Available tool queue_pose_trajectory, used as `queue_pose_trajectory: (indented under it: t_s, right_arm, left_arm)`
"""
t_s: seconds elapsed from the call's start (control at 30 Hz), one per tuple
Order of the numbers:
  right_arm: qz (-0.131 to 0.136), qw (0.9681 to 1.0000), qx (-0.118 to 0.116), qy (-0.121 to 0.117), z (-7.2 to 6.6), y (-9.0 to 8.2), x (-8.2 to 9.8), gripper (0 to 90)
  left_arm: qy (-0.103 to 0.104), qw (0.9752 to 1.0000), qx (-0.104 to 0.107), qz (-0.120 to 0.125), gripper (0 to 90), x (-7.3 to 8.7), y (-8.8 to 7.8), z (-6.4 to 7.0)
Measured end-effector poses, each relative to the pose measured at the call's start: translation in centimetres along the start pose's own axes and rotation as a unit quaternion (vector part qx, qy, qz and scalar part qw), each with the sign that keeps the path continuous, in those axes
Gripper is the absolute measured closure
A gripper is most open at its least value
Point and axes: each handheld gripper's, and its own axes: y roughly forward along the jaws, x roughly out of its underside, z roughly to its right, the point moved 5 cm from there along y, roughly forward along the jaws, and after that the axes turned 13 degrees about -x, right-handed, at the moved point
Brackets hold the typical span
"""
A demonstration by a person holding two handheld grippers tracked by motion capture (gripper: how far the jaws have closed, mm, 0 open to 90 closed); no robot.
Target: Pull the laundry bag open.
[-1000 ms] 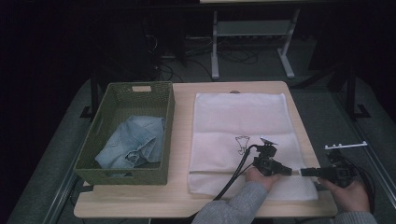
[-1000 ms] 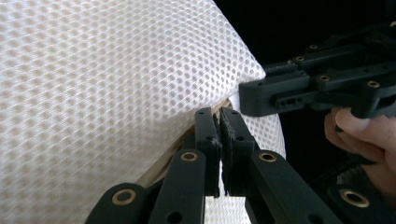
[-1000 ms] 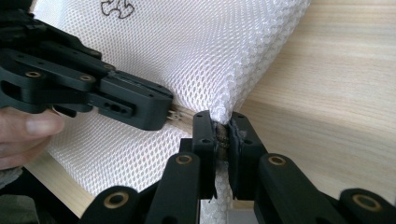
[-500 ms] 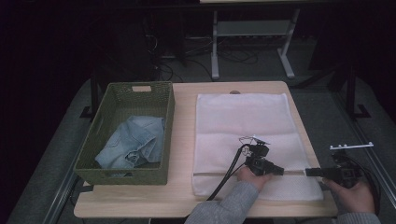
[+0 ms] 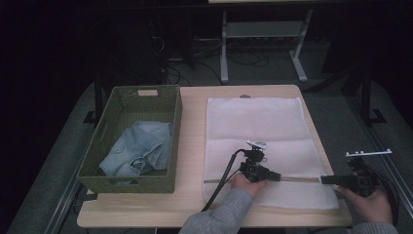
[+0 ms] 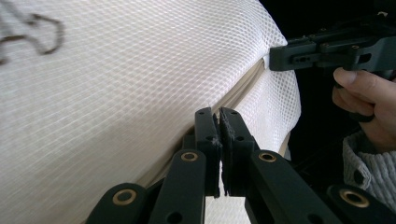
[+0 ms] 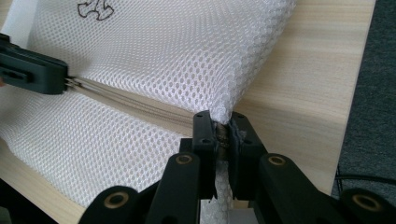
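While the right tongs (image 7: 223, 133) pinch the mesh laundry bag's (image 5: 253, 122) edge taut on the tabletop (image 5: 192, 146), the left tongs (image 6: 219, 126), closed on its zipper pull, can slide it open

Recording lab or test room, not a home: a small light-wood table (image 5: 195, 214) stands alone on grey carpet (image 5: 44, 195) under local light, surroundings dark. Behind it, a metal bench frame (image 5: 263, 48) with loose cables (image 5: 238, 58) trailing across the floor. On the table, staged props: a green woven basket (image 5: 122, 180) and a white mesh bag (image 5: 258, 126).
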Motion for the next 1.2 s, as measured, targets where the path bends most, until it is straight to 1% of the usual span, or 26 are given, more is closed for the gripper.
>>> queue_pose_trajectory:
  t_s: [0.23, 0.37, 0.57, 0.63, 0.73, 0.87, 1.0, 1.13, 1.2]
  right_arm:
    - [0.002, 1.0000, 0.006, 0.000, 0.2, -0.2, 0.0, 82.0]
    - [0.001, 1.0000, 0.009, 0.002, 0.3, -0.2, 0.0, 82.0]
    - [-0.003, 0.9999, 0.015, 0.001, 0.5, 0.0, -0.1, 82.0]
    - [-0.003, 0.9999, 0.016, 0.002, 0.6, 0.0, -0.2, 82.0]
    - [-0.003, 0.9998, 0.017, 0.002, 0.7, 0.0, -0.2, 82.0]
    - [-0.007, 0.9997, 0.022, 0.002, 0.7, 0.1, -0.3, 82.0]
    - [-0.009, 0.9997, 0.024, -0.002, 0.6, 0.1, -0.4, 82.0]
    - [-0.009, 0.9996, 0.025, -0.004, 0.7, 0.0, -0.5, 82.0]
    - [-0.009, 0.9996, 0.027, -0.004, 0.7, -0.1, -0.5, 82.0]
  left_arm:
    - [-0.003, 0.9999, -0.010, 0.003, 87.1, 0.5, -2.1, -1.7]
    - [-0.011, 0.9998, -0.014, 0.007, 87.1, 1.0, -3.2, -2.8]
    - [-0.012, 0.9996, -0.021, 0.011, 87.1, 1.3, -4.7, -3.7]
    - [-0.012, 0.9996, -0.020, 0.016, 87.0, 1.5, -5.2, -4.0]
    - [-0.014, 0.9995, -0.025, 0.014, 87.1, 1.9, -5.8, -4.7]
    - [-0.019, 0.9991, -0.035, 0.012, 87.1, 2.5, -6.6, -5.6]
    - [-0.020, 0.9986, -0.048, 0.005, 87.1, 3.0, -7.5, -6.2]
    - [-0.019, 0.9979, -0.062, 0.003, 87.1, 3.3, -8.4, -6.6]
    - [-0.023, 0.9974, -0.068, 0.003, 87.1, 3.3, -8.8, -6.9]
